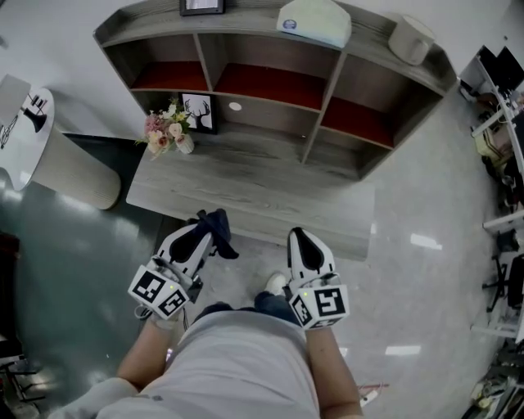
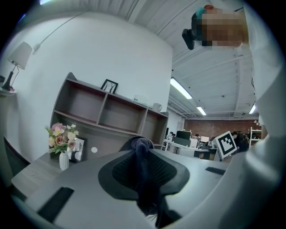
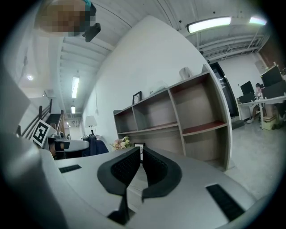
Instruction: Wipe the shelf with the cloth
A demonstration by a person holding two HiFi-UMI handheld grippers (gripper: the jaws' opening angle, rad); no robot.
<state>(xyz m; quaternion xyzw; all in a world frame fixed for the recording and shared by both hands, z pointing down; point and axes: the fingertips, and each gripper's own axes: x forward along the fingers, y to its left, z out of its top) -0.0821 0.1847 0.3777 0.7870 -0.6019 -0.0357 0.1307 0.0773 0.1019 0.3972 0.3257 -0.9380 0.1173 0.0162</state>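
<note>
A grey wooden shelf unit point(image 1: 270, 176) with red-floored compartments stands in front of me, its low front board bare. My left gripper point(image 1: 206, 226) hovers just short of that front edge, shut on a dark blue cloth point(image 1: 217, 229). In the left gripper view the cloth point(image 2: 142, 154) bunches between the jaws, with the shelf unit point(image 2: 107, 114) beyond. My right gripper point(image 1: 298, 237) hangs at the same distance, to the right. The right gripper view shows it point(image 3: 139, 157) shut with nothing in it, pointing at the shelf unit point(image 3: 178, 120).
A vase of pink flowers point(image 1: 168, 129) and a framed deer picture point(image 1: 199, 112) stand at the left of the lower board. On top sit a frame point(image 1: 201, 6), a white bundle point(image 1: 315, 21) and a pale jar point(image 1: 409, 39). A white round table point(image 1: 33, 139) stands left; office furniture point(image 1: 503, 164) lies right.
</note>
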